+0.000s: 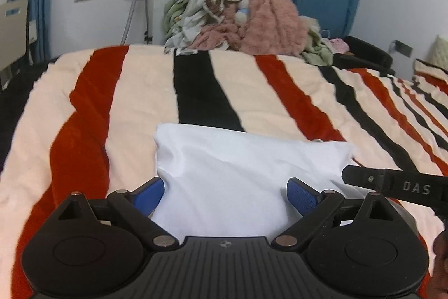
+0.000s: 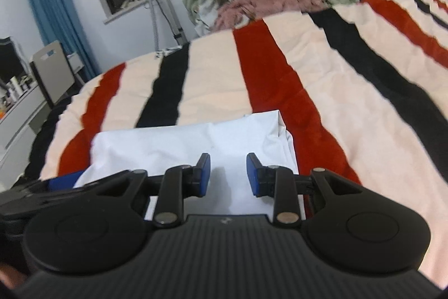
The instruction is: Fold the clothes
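white garment (image 1: 224, 167) lies on the striped bed cover (image 1: 252, 86) as a compact, roughly rectangular bundle, right ahead of and under both grippers; looks already folded over at least once, a doubled layer shows along its edge off the right gripper's right finger. can't tell from this whether more folds are still due or this piece is finished. heap of unsorted clothes (image 1: 238, 16) sits far ahead past the end of the bed, pink fluffy and pale green stuff, so i'd judge plenty left for the task overall. left gripper (image 1: 225, 194) is released, fingers spread wide, low over the near edge of the garment, cloth lying between the fingers but nothing pinched. right gripper (image 2: 228, 174) also released, narrower gap, hovering over the garment's near right part, level, pointing forward along the bed. the two grippers are close side by side; each one's edge shows in the other's view.
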